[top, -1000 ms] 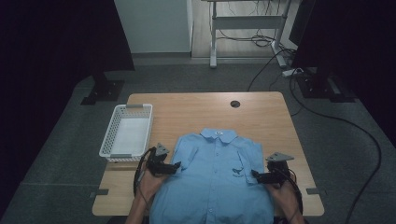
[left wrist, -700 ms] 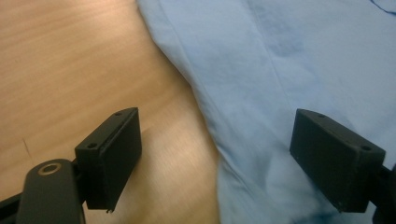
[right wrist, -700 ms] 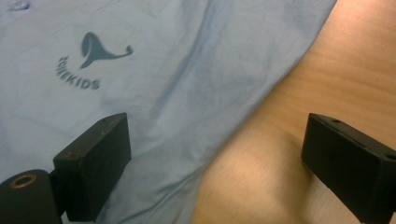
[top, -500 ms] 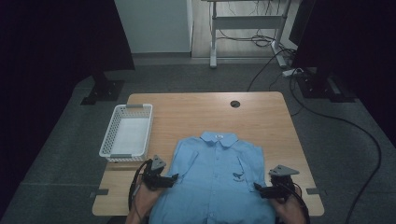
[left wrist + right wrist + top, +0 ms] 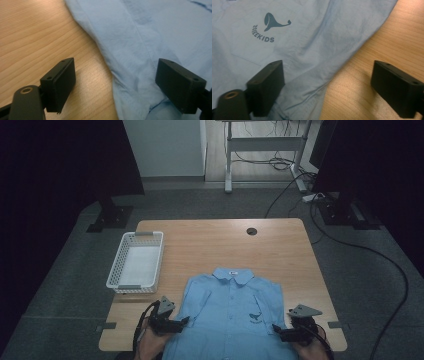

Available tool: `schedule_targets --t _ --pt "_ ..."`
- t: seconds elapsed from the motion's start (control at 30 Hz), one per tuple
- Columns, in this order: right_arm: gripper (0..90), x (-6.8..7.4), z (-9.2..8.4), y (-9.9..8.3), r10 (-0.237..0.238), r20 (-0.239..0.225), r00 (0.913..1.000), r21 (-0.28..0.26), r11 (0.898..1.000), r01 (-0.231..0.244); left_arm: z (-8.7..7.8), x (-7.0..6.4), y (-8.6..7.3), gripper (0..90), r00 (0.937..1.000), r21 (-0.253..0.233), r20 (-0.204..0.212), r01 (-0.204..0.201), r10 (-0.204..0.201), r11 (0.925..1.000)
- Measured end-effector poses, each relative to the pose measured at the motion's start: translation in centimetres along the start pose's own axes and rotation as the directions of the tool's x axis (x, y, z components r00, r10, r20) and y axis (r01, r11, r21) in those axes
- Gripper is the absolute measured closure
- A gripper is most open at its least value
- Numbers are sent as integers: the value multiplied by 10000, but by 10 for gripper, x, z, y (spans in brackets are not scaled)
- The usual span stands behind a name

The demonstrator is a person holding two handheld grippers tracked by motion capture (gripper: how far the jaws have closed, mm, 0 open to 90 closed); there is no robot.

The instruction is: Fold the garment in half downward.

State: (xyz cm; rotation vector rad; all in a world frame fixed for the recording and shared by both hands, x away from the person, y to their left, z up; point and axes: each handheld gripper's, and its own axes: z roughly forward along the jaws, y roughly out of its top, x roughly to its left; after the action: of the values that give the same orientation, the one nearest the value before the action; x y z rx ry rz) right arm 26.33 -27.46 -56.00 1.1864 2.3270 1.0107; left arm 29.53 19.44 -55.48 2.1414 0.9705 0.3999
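Since the shirt [image 5: 232,312] is light, soft and floppy, I'd pinch its side seams; my left gripper [image 5: 115,85] and right gripper [image 5: 328,87] gape empty.

Lab or studio, dark curtains [image 5: 60,165], floor cables [image 5: 380,255], wooden table [image 5: 220,245]

A light blue short-sleeved cotton shirt [image 5: 232,312] lay flat, front up, at the near middle of the tabletop, collar pointing away, its hem hanging over the near edge; a dark whale logo marked its chest pocket.
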Motion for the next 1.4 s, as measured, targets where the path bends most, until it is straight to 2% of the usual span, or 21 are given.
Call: schedule_targets --t 0.1,0.27,0.37,0.47,0.53,0.73,0.83,0.93,1.0,1.07,1.13,1.2,1.27,1.33,1.4 --pt "155 -7 -1 5 221 -408 9989 110 9997 -217 1 7 10 201 9995 129 300 63 -67 9999" --pt "158 -20 0 21 285 -356 9990 -120 9995 -290 2 18 42 206 9996 -374 262 -58 67 9993" --pt "157 -31 6 34 371 -233 9990 -225 9990 -376 12 25 63 206 9996 -393 240 -135 144 9991" --pt "161 -42 17 46 532 -123 9985 -261 9982 -535 29 29 77 214 9992 -57 246 -313 315 9995" --pt "182 -48 24 52 589 -95 9982 -245 9980 -591 40 32 83 219 9991 188 119 -402 400 9990" --pt "274 -63 45 63 615 141 9980 73 9981 -616 70 45 86 230 9989 913 -356 -276 310 9954" --pt "347 -67 52 67 429 174 9989 196 9989 -433 74 51 86 276 9996 961 -247 -100 124 9953" --pt "452 -66 57 70 160 174 9997 325 9993 -165 74 51 87 388 9997 865 -156 -188 203 9961" --pt "566 -64 59 73 72 40 10000 346 9994 -73 73 49 87 514 9998 844 7 -214 214 9962" --pt "685 -60 59 76 -9 28 10000 444 9990 7 72 49 89 678 9999 964 134 12 -25 9953" --pt "791 -57 60 79 -72 -34 10000 581 9983 74 75 53 92 820 9976 1050 555 352 -412 9938" --pt "855 -56 62 82 -293 67 9995 668 9973 288 78 58 97 865 9969 1111 495 551 -609 9923" --pt "867 -61 63 88 -486 312 9983 696 9965 463 79 66 105 874 9962 883 456 701 -743 9936" --pt "873 -68 62 99 -547 464 9974 393 9978 528 77 72 121 878 9981 514 113 594 -601 9969" --pt "875 -74 58 118 -631 744 9952 36 9980 630 69 74 144 879 9988 19 -410 272 -271 9996"
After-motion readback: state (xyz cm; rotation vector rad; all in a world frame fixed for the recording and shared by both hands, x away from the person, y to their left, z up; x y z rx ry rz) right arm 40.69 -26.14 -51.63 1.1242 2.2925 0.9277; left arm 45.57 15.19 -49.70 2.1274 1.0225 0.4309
